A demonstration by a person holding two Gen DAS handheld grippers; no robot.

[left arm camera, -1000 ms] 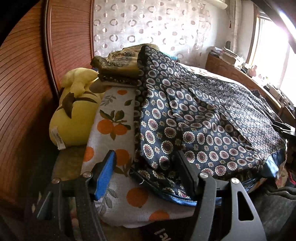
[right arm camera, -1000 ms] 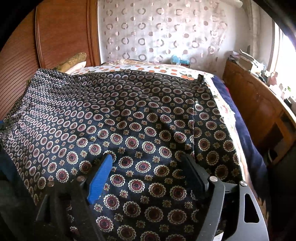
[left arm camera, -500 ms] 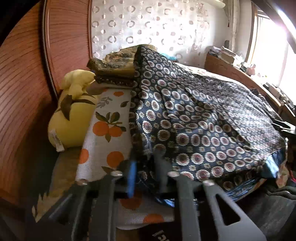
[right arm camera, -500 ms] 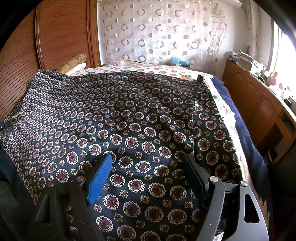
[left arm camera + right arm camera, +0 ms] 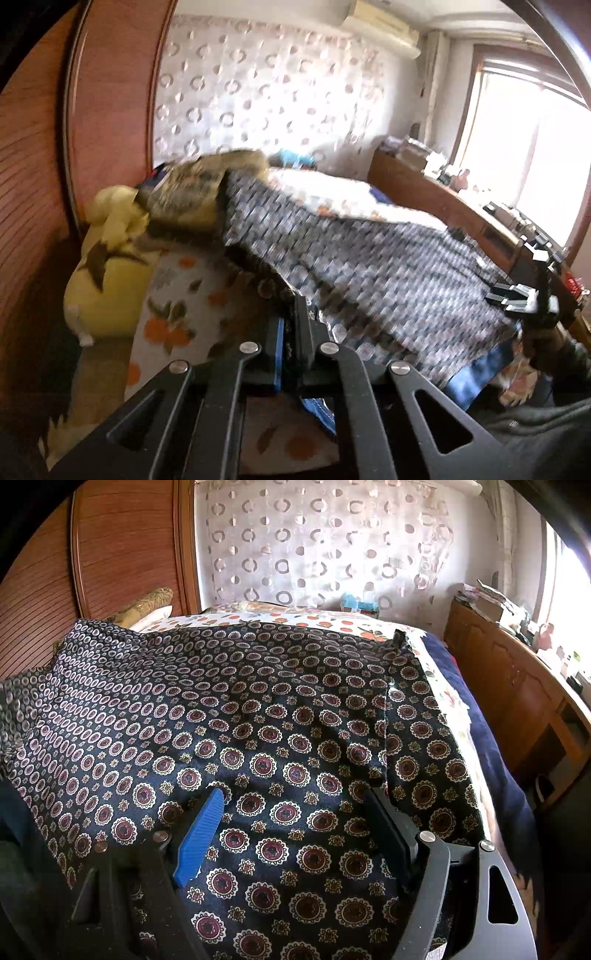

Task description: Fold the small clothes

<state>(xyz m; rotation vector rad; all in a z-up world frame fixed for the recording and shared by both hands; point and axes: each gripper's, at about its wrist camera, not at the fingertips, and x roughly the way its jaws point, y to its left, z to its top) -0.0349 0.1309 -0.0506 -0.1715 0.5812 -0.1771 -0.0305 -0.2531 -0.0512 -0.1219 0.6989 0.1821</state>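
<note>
A dark navy garment [image 5: 258, 709] printed with red and white medallions lies spread across the bed. In the left wrist view the same garment [image 5: 388, 266] is blurred, and its near left edge is pulled up off the bed. My left gripper [image 5: 291, 314] is shut on that edge, with the cloth pinched between the blue pad and the black pad. My right gripper [image 5: 295, 797] hovers open over the garment's near right part, and nothing is between its fingers. From the left wrist the right gripper [image 5: 517, 295] shows at the garment's far right side.
A yellow plush toy [image 5: 107, 280] leans against the wooden headboard [image 5: 33, 184]. An orange-print sheet [image 5: 177, 302] covers the bed, and an olive patterned pillow [image 5: 199, 188] lies at its head. A wooden sideboard [image 5: 517, 686] runs along the right under the window.
My left gripper closed on the garment's near left edge, then rose and tilted up, lifting that edge off the orange-print sheet. The right gripper stayed still and open.
</note>
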